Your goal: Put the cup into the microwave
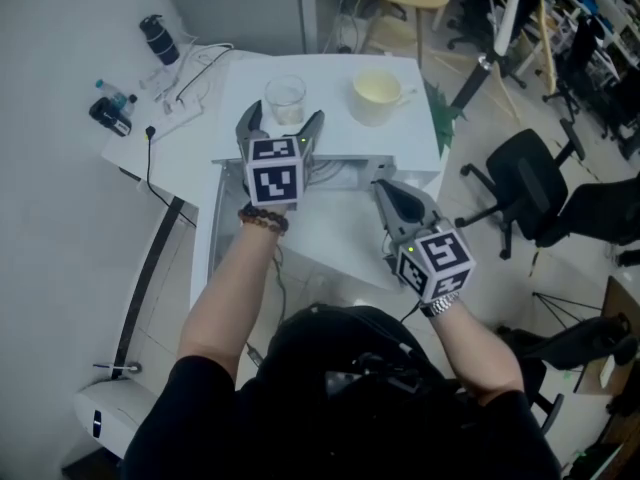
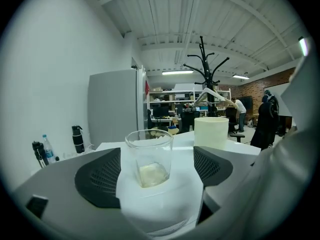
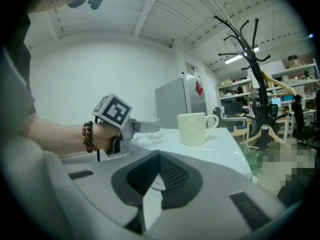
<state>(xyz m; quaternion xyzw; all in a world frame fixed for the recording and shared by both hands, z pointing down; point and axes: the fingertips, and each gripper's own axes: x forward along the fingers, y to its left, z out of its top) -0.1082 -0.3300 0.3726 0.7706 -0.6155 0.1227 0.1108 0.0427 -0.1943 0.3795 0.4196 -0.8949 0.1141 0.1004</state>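
Note:
A clear glass cup [image 1: 285, 98] stands on the white table [image 1: 410, 138], with a cream mug [image 1: 378, 96] to its right. My left gripper [image 1: 283, 118] is open wide, its fingertips level with the near side of the glass, one on each side, not touching it. In the left gripper view the glass cup [image 2: 149, 156] sits centred between the dark pads [image 2: 100, 176], and the mug [image 2: 214, 132] stands behind on the right. My right gripper [image 1: 385, 190] is shut and empty, lower right, over a white box-shaped unit [image 1: 330, 233]. The right gripper view shows the mug [image 3: 192, 128] and my left hand.
A dark bottle [image 1: 158, 38], another small bottle [image 1: 110, 108] and white cables [image 1: 190, 93] lie on the side surface at the left. A black office chair [image 1: 530, 188] stands to the right of the table. A coat stand [image 2: 205, 69] rises behind.

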